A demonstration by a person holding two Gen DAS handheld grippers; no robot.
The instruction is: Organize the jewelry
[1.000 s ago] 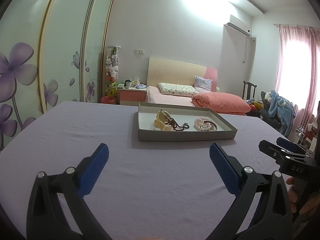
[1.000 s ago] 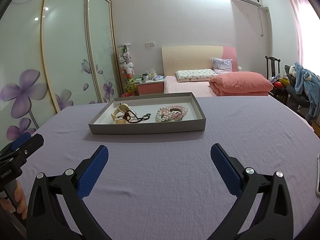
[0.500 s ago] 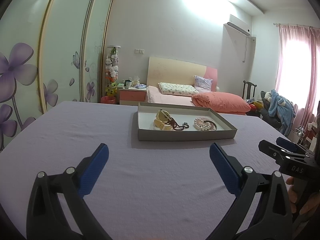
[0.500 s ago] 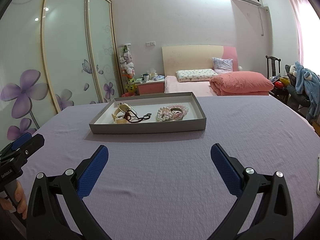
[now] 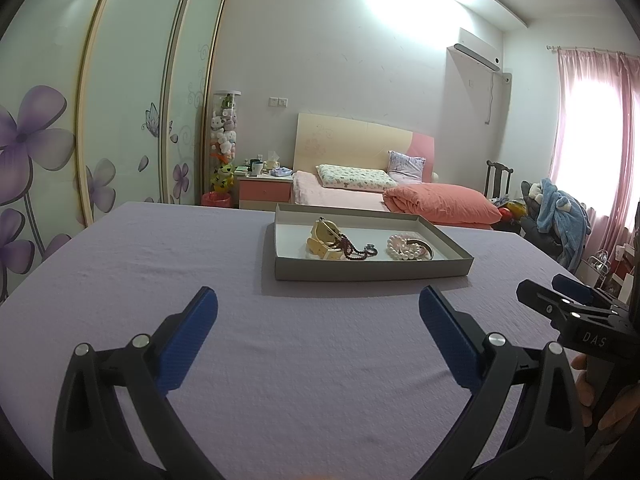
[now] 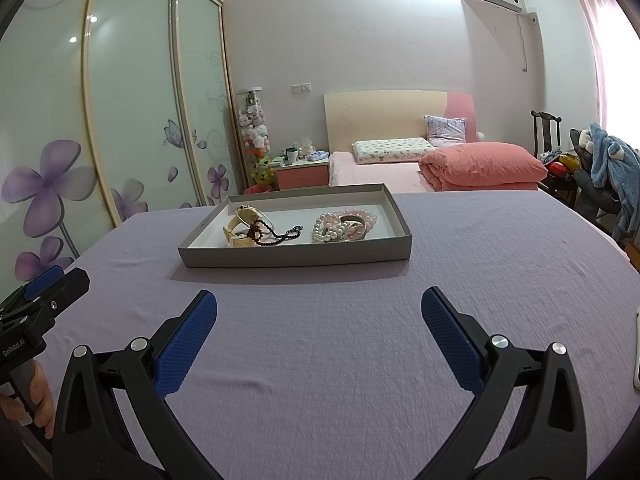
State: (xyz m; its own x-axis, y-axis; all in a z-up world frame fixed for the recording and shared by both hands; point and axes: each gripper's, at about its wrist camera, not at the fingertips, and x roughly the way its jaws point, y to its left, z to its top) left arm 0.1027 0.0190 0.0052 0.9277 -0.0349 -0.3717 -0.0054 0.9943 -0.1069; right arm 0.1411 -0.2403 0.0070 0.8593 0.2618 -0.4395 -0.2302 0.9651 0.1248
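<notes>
A shallow grey tray [image 5: 372,270] [image 6: 296,258] sits on a lilac tablecloth. It holds a cream watch [image 5: 322,240] [image 6: 240,228], a dark red bead string [image 5: 354,250] [image 6: 272,234] and pink and white pearl bracelets [image 5: 408,246] [image 6: 344,226]. My left gripper [image 5: 318,312] is open and empty, hovering over the cloth short of the tray. My right gripper [image 6: 319,312] is open and empty, also short of the tray. The right gripper shows at the right edge of the left wrist view [image 5: 560,296]. The left gripper shows at the left edge of the right wrist view [image 6: 44,292].
The lilac cloth [image 5: 160,264] [image 6: 500,260] spreads wide around the tray. A white object [image 6: 637,364] lies at the table's right edge. Beyond the table are a bed [image 6: 440,160], a pink nightstand [image 6: 302,174], a wardrobe [image 6: 120,120] and a chair with clothes [image 6: 600,168].
</notes>
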